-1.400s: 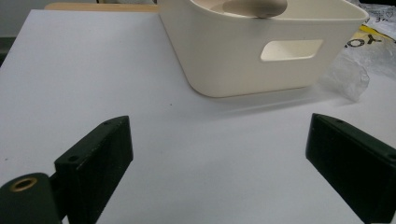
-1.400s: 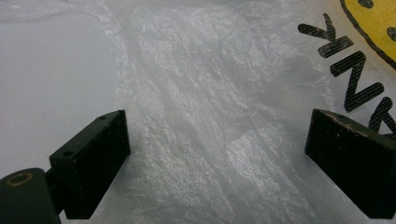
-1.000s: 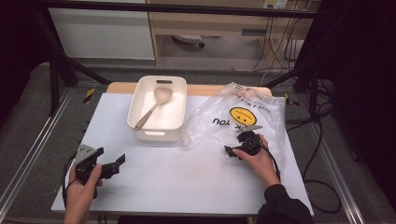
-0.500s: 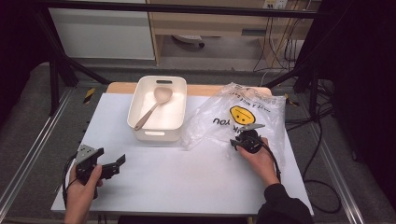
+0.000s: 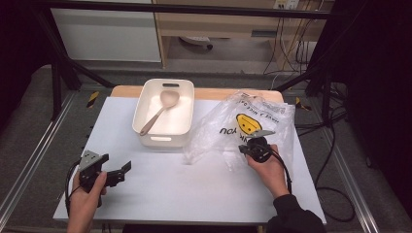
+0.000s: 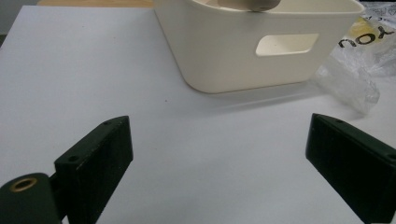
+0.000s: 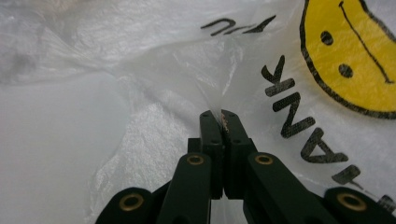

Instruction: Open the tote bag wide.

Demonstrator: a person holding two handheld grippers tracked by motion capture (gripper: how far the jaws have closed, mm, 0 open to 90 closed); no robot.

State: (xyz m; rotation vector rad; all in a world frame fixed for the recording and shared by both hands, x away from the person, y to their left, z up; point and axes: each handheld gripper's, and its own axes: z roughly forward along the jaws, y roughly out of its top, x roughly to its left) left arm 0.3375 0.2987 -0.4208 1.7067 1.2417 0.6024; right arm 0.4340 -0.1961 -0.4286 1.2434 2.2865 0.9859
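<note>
Right claw [image 7: 219,116] has just been closing, now pinched on fold of plastic bag [image 5: 243,128], on tabletop [image 5: 160,194] right of tub [image 5: 163,138]. Film light, limp, slippery; hold gathered fold. Left claw [image 6: 217,154] open, idle.

The high view looks forward and down from above the person's side, taking in the whole white table [image 5: 194,194], with floor, rails and cabinets beyond. The left gripper view sits low over the table near its left front, facing level along the surface toward the cream bin [image 6: 254,51], close by. The right gripper view is pressed close against the plastic bag [image 7: 140,60], looking along its jaws. The high and left gripper views share the bin; all three share the bag.
</note>
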